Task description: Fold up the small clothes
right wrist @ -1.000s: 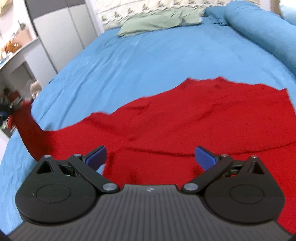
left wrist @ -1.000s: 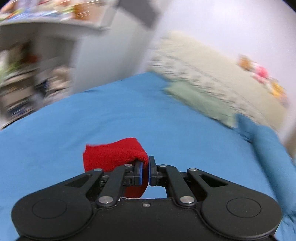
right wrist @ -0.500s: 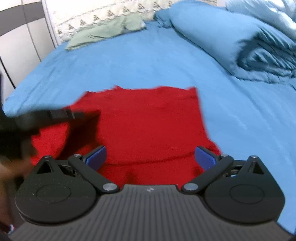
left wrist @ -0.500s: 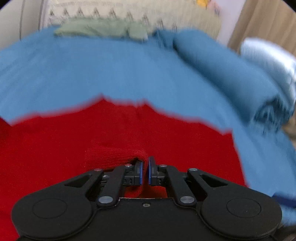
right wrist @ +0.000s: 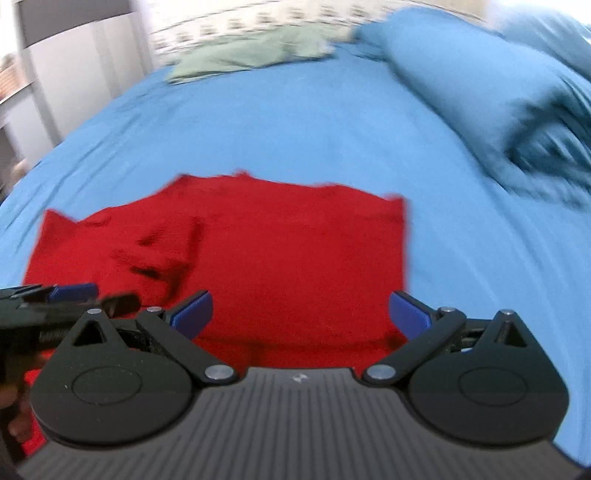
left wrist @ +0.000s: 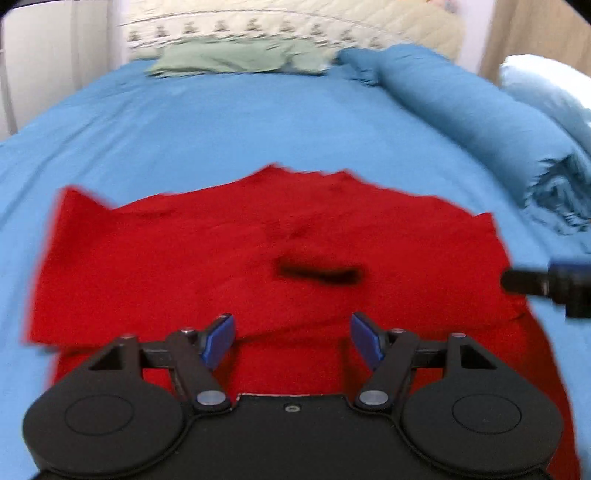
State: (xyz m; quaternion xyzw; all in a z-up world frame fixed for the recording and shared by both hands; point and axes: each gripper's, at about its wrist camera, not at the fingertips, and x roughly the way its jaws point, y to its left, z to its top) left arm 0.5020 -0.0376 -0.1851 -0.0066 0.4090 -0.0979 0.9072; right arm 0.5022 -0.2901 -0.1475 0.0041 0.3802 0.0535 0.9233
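Note:
A red garment (left wrist: 207, 258) lies flat on the blue bed sheet (left wrist: 258, 122), with one sleeve laid across its body and the dark cuff opening (left wrist: 317, 271) near the middle. My left gripper (left wrist: 291, 339) hovers over the garment's near edge. Its jaws are opening, and no cloth is pinched between the blue pads. The right gripper's tip (left wrist: 546, 282) shows at that view's right edge. In the right wrist view the same garment (right wrist: 288, 258) lies ahead of my right gripper (right wrist: 301, 314), which is open and empty. The left gripper (right wrist: 66, 299) reaches in from the left there.
A green cloth (left wrist: 240, 59) lies at the head of the bed before a cream patterned headboard cover (left wrist: 332, 22). A rolled blue duvet (left wrist: 480, 110) runs along the right side. White cupboards (right wrist: 74, 74) stand left of the bed.
My left gripper carried the red sleeve across onto the garment's body, then opened and let it go. The right gripper swung sideways over the garment and stayed open.

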